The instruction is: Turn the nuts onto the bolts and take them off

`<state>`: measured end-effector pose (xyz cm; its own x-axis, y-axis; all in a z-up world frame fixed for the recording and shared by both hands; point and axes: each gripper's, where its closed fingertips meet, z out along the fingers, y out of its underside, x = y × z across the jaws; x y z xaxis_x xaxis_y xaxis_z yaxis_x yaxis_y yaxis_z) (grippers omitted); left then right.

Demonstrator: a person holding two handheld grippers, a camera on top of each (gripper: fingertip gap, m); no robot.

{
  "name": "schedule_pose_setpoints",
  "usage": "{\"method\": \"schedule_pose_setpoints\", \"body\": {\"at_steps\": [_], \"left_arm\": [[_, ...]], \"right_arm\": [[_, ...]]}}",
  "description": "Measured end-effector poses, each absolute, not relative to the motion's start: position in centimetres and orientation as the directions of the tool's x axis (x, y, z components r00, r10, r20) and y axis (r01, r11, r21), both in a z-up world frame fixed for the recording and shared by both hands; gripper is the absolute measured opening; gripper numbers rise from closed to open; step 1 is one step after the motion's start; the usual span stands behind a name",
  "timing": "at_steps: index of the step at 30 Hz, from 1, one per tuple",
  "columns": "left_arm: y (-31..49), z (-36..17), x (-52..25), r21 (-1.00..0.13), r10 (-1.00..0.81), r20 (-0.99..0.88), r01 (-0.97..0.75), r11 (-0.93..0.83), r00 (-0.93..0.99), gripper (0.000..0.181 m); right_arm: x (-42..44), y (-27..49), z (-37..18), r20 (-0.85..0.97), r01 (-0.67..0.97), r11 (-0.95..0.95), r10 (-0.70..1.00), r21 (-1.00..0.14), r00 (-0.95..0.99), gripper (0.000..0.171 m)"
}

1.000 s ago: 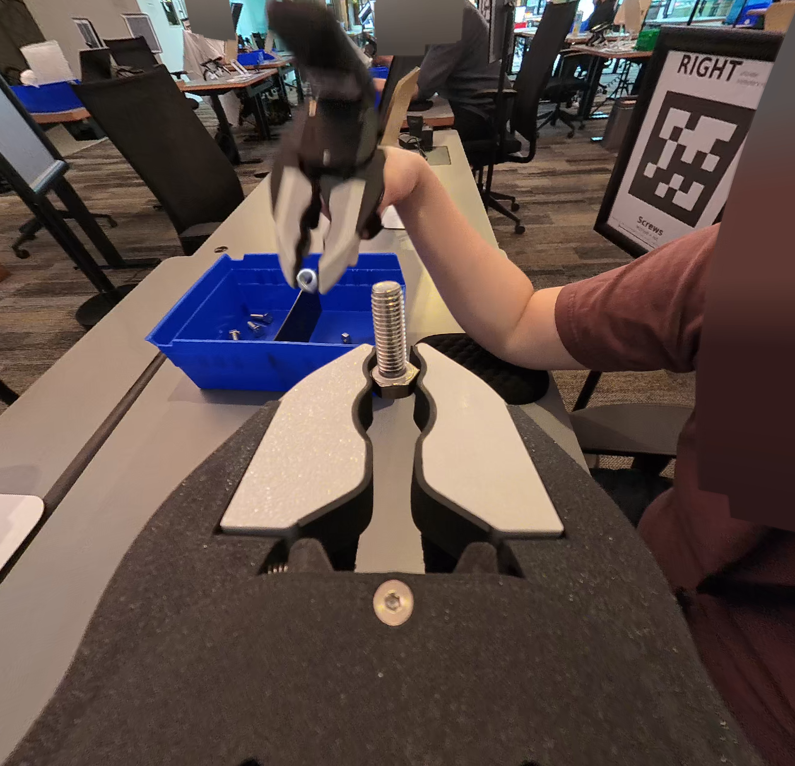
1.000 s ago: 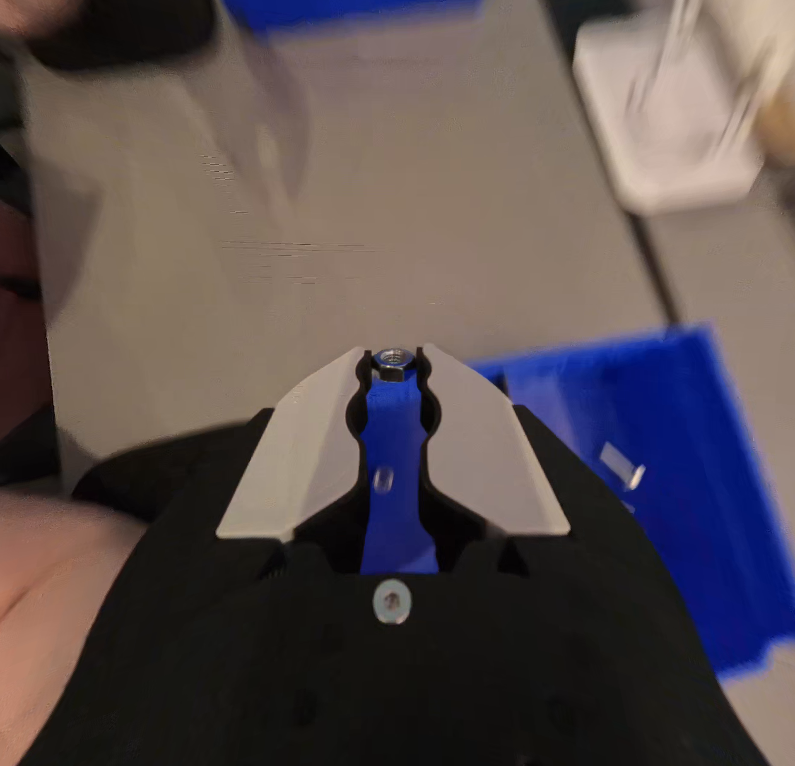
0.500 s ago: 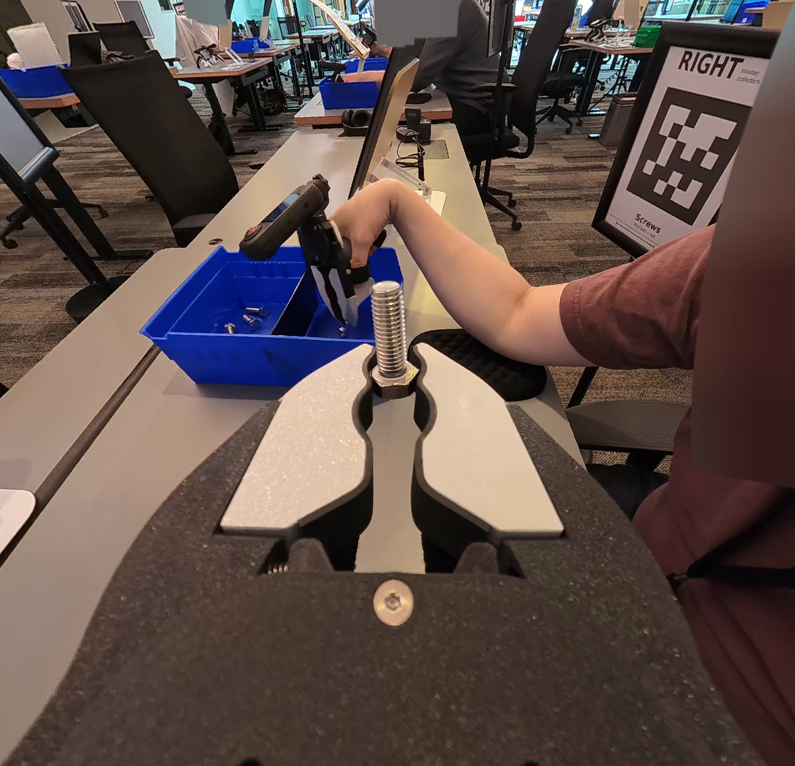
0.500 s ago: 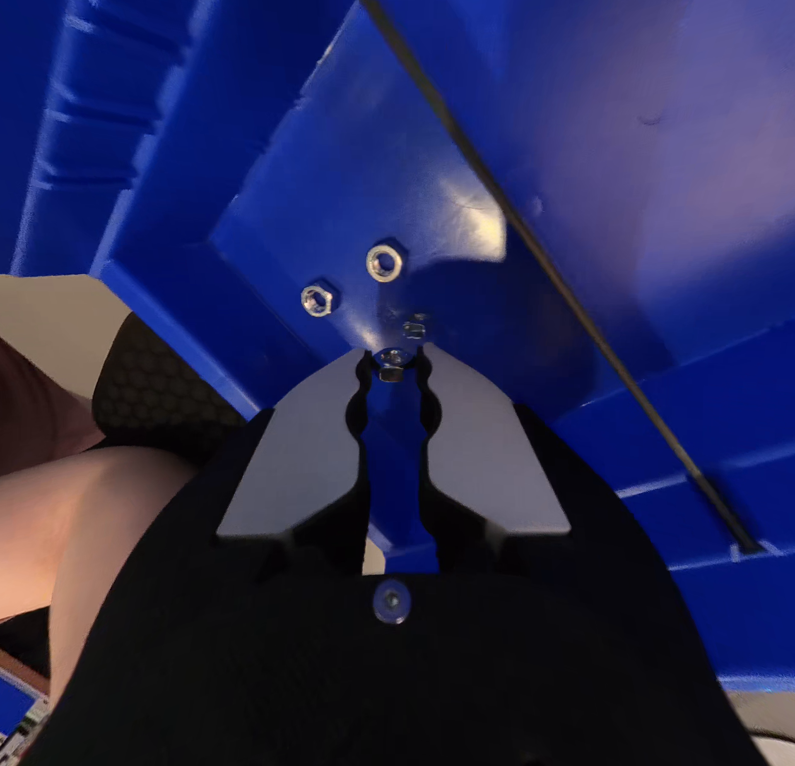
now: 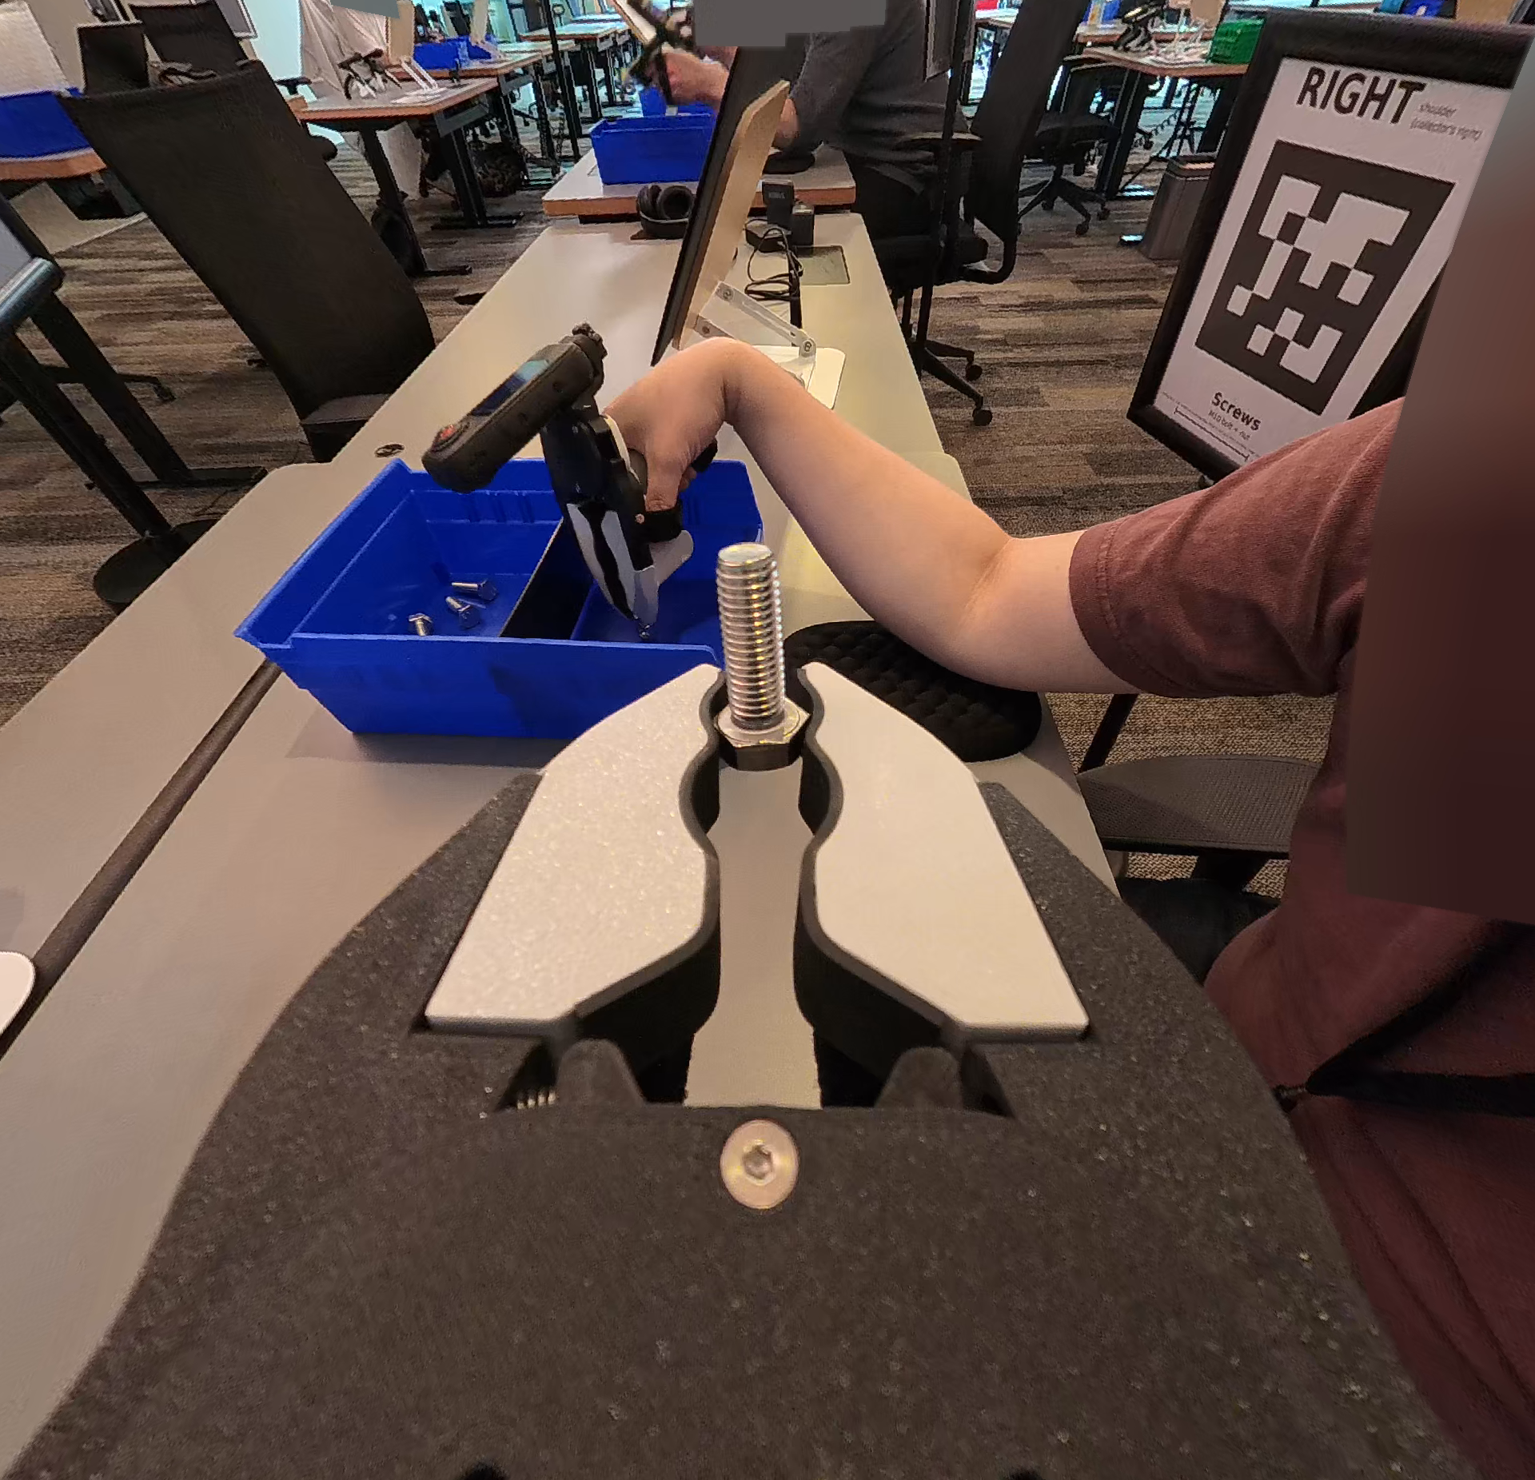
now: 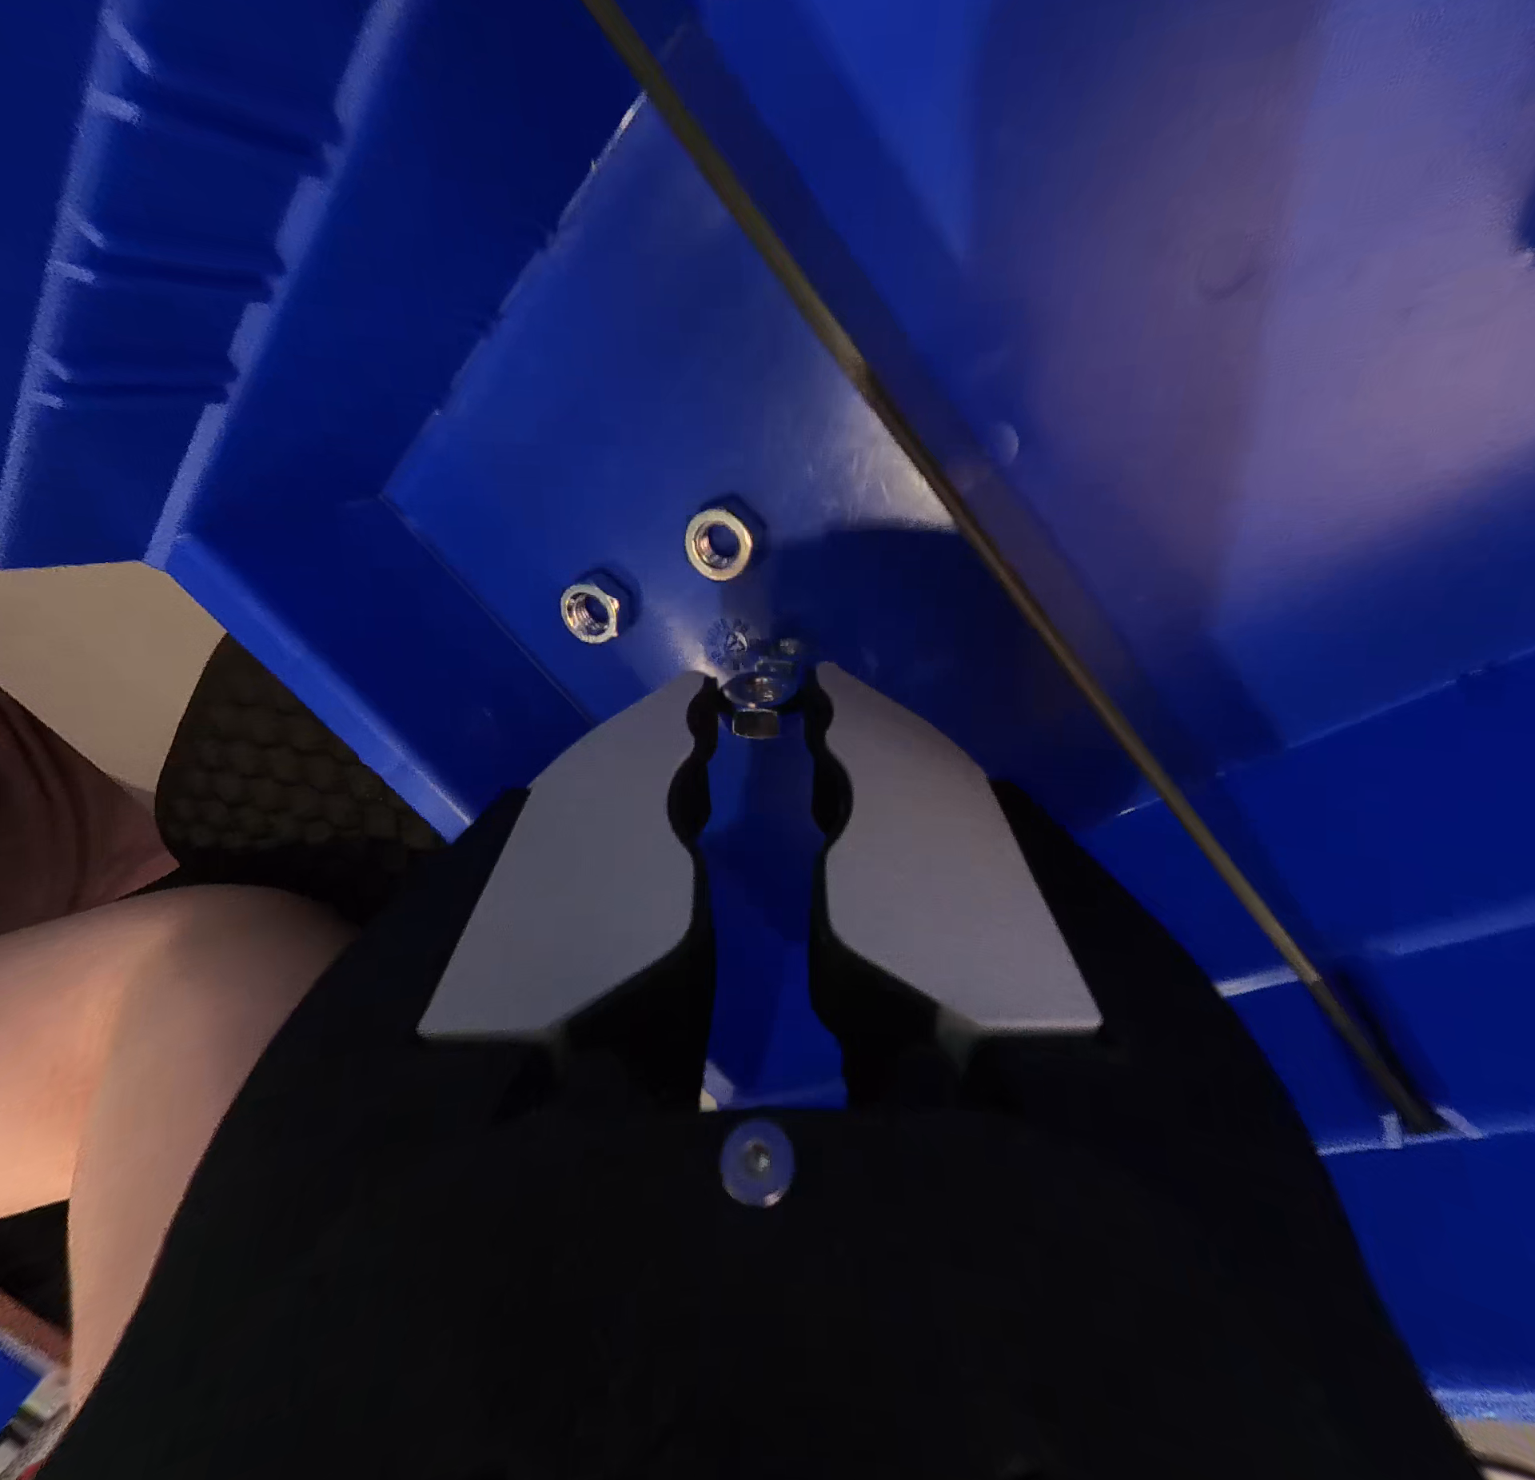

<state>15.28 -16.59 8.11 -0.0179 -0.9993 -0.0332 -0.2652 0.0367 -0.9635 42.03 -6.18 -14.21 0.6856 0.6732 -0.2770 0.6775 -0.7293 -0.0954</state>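
My left gripper [image 5: 757,734] is shut on the hex head of a large steel bolt [image 5: 747,626], held upright with its thread pointing up. My right gripper [image 5: 644,622] points steeply down into the right compartment of the blue bin [image 5: 498,684]. In the right wrist view it [image 6: 754,705] is shut on a small nut [image 6: 757,686], with the tips at the bin floor [image 6: 540,410]. Two loose nuts [image 6: 719,545] [image 6: 590,613] lie just beyond the tips. Several small bolts [image 5: 457,605] lie in the left compartment.
A dark divider [image 6: 914,443] splits the bin. A black honeycomb mat [image 5: 914,684] lies right of the bin under the person's arm [image 5: 872,526]. A framed marker sign [image 5: 1312,260] stands at the right, a stand with a panel [image 5: 731,202] behind the bin. A seam [image 5: 166,784] runs along the grey table. Across from one pair of fingers to the other is roughly 35 cm.
My right gripper came down from above the bin into its right compartment with the nut, then sank to the floor beside the loose nuts. My left gripper and bolt stayed still.
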Motion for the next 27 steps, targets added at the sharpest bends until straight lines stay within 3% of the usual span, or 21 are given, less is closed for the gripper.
{"method": "schedule_pose_setpoints", "body": {"at_steps": [1,8,14,20,27], "left_arm": [[-16.6,8.1,15.3,-0.963,-0.999,-0.033,-0.266,0.037,-0.019,0.014],[-16.8,8.0,15.4,-0.961,-0.999,-0.032,-0.274,0.038,-0.027,0.014],[-17.0,8.1,15.4,-0.962,-0.999,-0.034,-0.271,0.040,-0.029,0.014],[-17.1,8.0,15.5,-0.959,-0.999,-0.033,-0.280,0.042,-0.036,0.014],[-17.2,7.9,15.5,-0.959,-0.999,-0.035,-0.281,0.044,-0.037,0.014]], "right_arm": [[42.2,-6.5,-14.3,-0.284,0.675,-0.733,0.666,-0.079,0.690,0.021],[43.5,-7.5,-15.2,-0.262,0.651,-0.757,0.620,0.049,0.740,0.021],[43.3,-7.9,-14.8,-0.276,0.635,-0.771,0.601,0.048,0.750,0.022],[43.1,-6.7,-13.9,-0.250,0.605,-0.795,0.594,-0.036,0.765,0.026],[43.6,-6.0,-14.4,-0.207,0.618,-0.786,0.609,-0.028,0.766,0.026]]}}
